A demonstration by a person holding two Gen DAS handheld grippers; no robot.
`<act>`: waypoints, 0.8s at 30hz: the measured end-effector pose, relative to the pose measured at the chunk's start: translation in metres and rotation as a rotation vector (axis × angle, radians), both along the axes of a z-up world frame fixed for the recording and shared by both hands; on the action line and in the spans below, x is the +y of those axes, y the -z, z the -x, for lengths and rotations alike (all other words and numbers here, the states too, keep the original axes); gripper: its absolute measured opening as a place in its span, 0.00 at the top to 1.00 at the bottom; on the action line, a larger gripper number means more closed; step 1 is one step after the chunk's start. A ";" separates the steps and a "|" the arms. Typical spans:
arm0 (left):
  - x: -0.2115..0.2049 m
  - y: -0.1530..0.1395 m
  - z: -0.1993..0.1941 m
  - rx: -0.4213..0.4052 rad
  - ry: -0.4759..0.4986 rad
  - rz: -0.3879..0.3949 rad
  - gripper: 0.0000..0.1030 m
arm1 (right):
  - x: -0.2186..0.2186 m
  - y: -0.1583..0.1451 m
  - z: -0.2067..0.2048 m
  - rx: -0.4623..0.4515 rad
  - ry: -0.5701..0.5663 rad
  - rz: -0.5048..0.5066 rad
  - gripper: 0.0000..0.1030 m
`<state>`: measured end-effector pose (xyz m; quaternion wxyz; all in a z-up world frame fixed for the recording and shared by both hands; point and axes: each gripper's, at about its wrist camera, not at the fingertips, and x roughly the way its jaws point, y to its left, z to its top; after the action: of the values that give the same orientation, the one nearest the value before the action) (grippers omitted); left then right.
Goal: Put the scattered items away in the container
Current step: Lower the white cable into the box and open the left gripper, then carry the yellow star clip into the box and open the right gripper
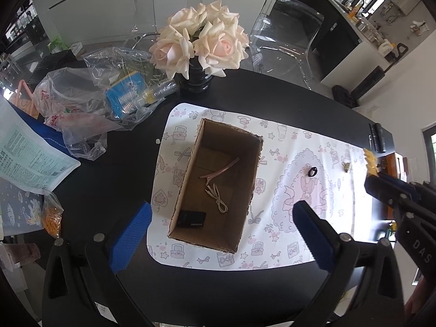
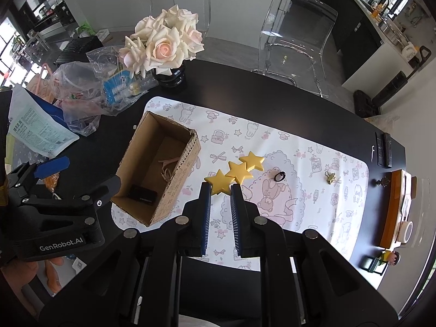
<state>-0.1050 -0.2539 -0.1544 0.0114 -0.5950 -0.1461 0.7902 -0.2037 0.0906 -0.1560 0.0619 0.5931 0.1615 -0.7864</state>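
Note:
An open cardboard box [image 1: 246, 150] [image 2: 177, 188] stands on a patterned placemat [image 1: 305, 139]. In it lie a pink hair clip [image 1: 221, 169], a coiled cable [image 1: 218, 202] and a small black case [image 1: 192, 219]. My left gripper [image 1: 222, 234] [image 2: 91, 171] hangs open over the box's near end, nothing between its blue pads [image 1: 130, 237]. My right gripper [image 2: 220, 188] [image 1: 381, 188] is shut on the near star of a yellow three-star piece [image 2: 238, 171] [image 1: 371, 163], right of the box. A black ring [image 2: 279, 176] [image 1: 312, 171] and a gold binder clip [image 2: 330, 177] [image 1: 346, 166] lie on the mat.
A black vase of pale roses [image 1: 200, 41] stands behind the box, with plastic bags of goods [image 1: 90, 100] and a printed pouch [image 1: 30, 152] to the left. Two remotes [image 2: 383, 150], a wooden tray [image 2: 395, 207] and a figurine [image 2: 387, 259] line the table's right edge. Clear chairs [image 2: 294, 35] stand beyond.

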 end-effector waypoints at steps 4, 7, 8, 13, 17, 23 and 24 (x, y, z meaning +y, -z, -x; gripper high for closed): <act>-0.010 -0.001 -0.008 -0.007 -0.042 0.002 0.00 | -0.016 0.005 0.001 -0.006 -0.037 0.012 0.86; -0.019 -0.001 -0.014 -0.012 -0.076 0.004 0.00 | -0.028 0.009 0.001 -0.012 -0.069 0.020 0.86; -0.022 -0.001 -0.016 -0.013 -0.086 0.007 0.00 | -0.032 0.010 0.000 -0.015 -0.079 0.023 0.86; -0.037 -0.001 -0.028 -0.019 -0.138 0.026 0.00 | -0.052 0.018 -0.003 -0.029 -0.134 0.032 0.86; -0.048 0.000 -0.038 -0.027 -0.178 0.033 0.00 | -0.067 0.027 -0.004 -0.038 -0.171 0.040 0.86; -0.064 0.002 -0.053 -0.036 -0.250 0.030 0.00 | -0.084 0.034 -0.006 -0.047 -0.221 0.048 0.86; -0.066 0.002 -0.056 -0.036 -0.259 0.029 0.00 | -0.087 0.034 -0.007 -0.047 -0.230 0.047 0.86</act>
<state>-0.0488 -0.3201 -0.1562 -0.1022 -0.5855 -0.2104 0.7762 -0.1965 0.0038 -0.1898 0.1693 0.5874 0.2084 -0.7635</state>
